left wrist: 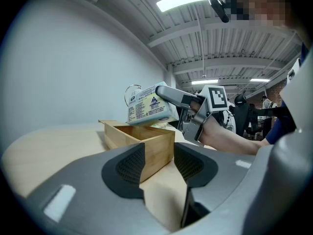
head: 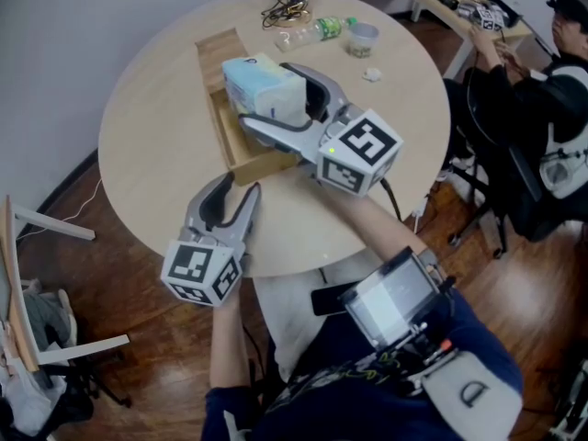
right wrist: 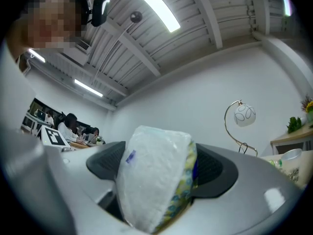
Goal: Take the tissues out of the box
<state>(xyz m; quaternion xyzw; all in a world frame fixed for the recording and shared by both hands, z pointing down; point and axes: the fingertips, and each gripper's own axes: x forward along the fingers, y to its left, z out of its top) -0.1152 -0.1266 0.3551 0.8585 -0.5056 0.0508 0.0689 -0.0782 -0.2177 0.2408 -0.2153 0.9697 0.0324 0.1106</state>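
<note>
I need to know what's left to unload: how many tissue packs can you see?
1. The tissue pack is clamped in the right gripper, above the wooden box. Another could lie hidden in the box beneath it.

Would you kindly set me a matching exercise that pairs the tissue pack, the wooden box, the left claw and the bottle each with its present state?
1 tissue pack
2 wooden box
3 left claw
4 bottle

A jaws apart, gripping nothing
B lying on its side at the table's far side
C clamped in the right claw
D standing on the table, top open

Pairs: 1-C; 2-D; 3-A; 4-B
</note>
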